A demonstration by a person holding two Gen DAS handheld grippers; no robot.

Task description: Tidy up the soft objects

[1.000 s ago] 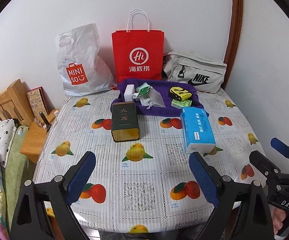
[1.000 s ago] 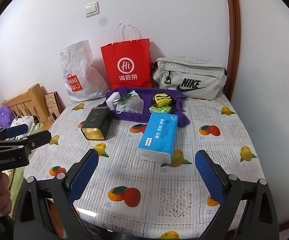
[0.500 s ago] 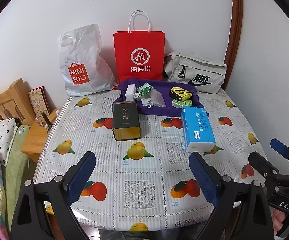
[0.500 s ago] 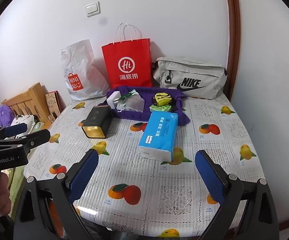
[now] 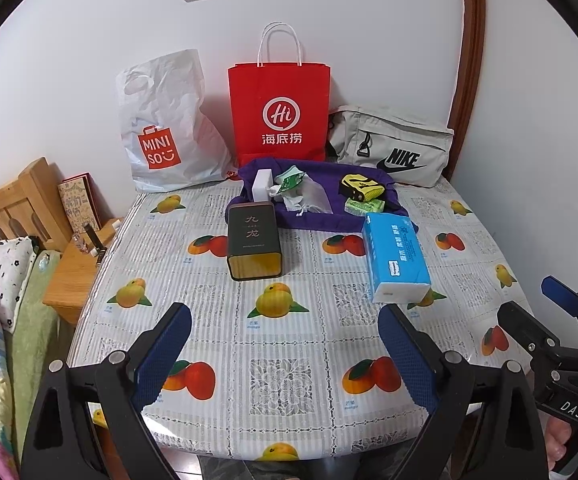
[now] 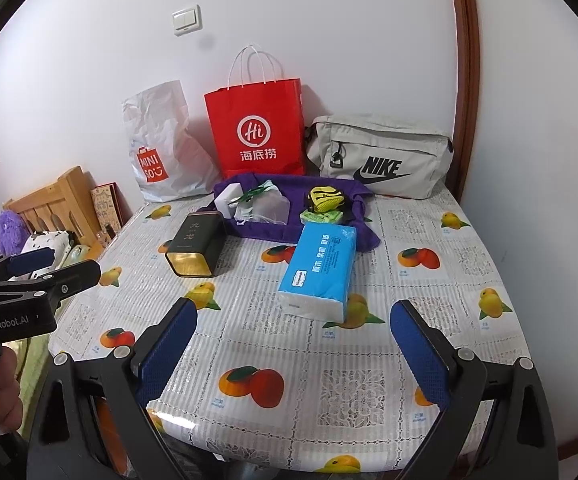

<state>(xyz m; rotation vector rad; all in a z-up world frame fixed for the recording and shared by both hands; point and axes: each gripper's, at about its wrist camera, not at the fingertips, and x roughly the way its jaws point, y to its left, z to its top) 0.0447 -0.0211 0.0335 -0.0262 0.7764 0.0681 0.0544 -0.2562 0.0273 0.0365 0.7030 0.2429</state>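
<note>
Left wrist view: the left gripper (image 5: 285, 356) hangs over the table's near edge with its blue pads wide apart and nothing between them. The right gripper (image 5: 561, 344) shows at the right edge of this view, off the table's right side, its fingers also parted and holding nothing.

On the table (image 5: 281, 376), covered with a fruit-print cloth, a blue tissue pack (image 5: 395, 258) lies right of centre, its short end toward the near edge. A dark tin (image 5: 253, 242) lies on its side left of centre, gold end facing the near edge. Behind both, toward the far edge, a purple cloth (image 5: 309, 220) is spread out with small things on it: a white block (image 5: 261, 186), a crumpled clear bag (image 5: 309, 196), a yellow pouch (image 5: 361, 188) and a green packet (image 5: 365, 206) just in front of that pouch.

Along the far edge, against the wall, stand a white Miniso bag (image 5: 165, 136), a red paper bag (image 5: 279, 116) and a grey Nike bag (image 5: 393, 148).

Right wrist view: the right gripper (image 6: 293, 344) is spread wide above the near edge, empty, with the tissue pack (image 6: 321, 272) just beyond its pads. The left gripper (image 6: 37, 272) sits at the left, off the table's left edge.
</note>
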